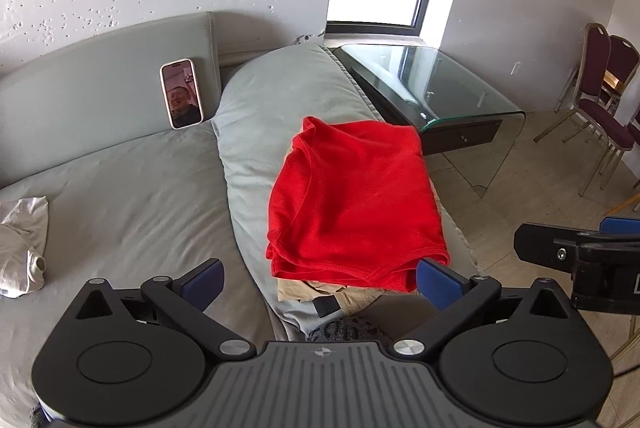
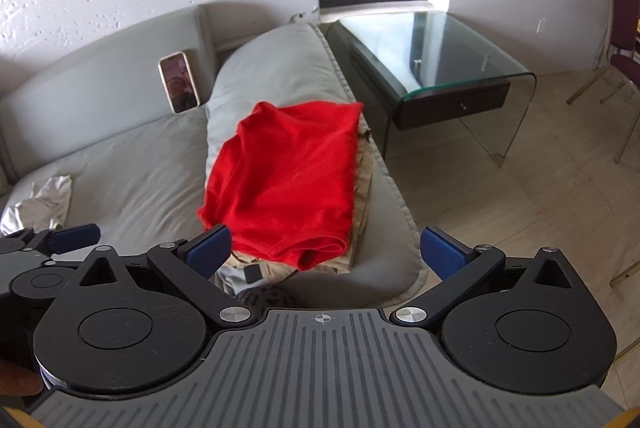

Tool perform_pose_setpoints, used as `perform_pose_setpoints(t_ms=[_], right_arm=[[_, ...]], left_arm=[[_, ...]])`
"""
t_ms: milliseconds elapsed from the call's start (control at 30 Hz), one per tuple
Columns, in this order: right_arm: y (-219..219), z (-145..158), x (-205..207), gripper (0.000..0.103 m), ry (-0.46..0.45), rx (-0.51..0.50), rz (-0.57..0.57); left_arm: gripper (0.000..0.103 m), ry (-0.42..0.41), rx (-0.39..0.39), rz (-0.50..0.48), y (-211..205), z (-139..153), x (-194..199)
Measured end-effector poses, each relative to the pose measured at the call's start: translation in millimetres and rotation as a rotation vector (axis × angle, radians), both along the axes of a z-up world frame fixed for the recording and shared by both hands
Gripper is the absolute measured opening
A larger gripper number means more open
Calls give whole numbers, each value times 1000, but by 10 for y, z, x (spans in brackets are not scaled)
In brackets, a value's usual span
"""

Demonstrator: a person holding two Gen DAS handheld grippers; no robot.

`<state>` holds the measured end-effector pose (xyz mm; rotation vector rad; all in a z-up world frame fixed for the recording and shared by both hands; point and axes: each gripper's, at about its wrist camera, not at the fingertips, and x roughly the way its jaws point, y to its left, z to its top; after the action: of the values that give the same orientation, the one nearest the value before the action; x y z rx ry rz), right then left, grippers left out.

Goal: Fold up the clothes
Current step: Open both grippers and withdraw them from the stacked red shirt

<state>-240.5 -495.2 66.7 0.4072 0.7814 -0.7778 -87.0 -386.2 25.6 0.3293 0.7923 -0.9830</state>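
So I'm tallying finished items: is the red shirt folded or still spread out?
Folded. The red shirt lies as a compact layered rectangle on the tan garment, both grippers open and clear.

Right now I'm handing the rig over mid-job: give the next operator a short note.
Left gripper: open, empty, near the stack's front edge.
Right gripper: open, empty, alongside.
Red shirt: folded, lying on top of folded tan clothes on the grey cushion.
White garment: crumpled on the couch seat, left of the stack, apparently unfolded.
Done: red shirt folded and stacked.
Left: probably fetch and fold the white garment.
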Motion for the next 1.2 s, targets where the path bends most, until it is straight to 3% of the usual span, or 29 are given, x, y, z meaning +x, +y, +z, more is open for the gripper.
perform_pose_setpoints(t_ms=[400,1200], right_arm=[[-85,-62,-20,103,15,16,31],[-174,-190,-86,103,4,51,4]], left_arm=[[102,44,29,-6,-115,-81,-86],[102,39,45,-33,-227,-145,-152]])
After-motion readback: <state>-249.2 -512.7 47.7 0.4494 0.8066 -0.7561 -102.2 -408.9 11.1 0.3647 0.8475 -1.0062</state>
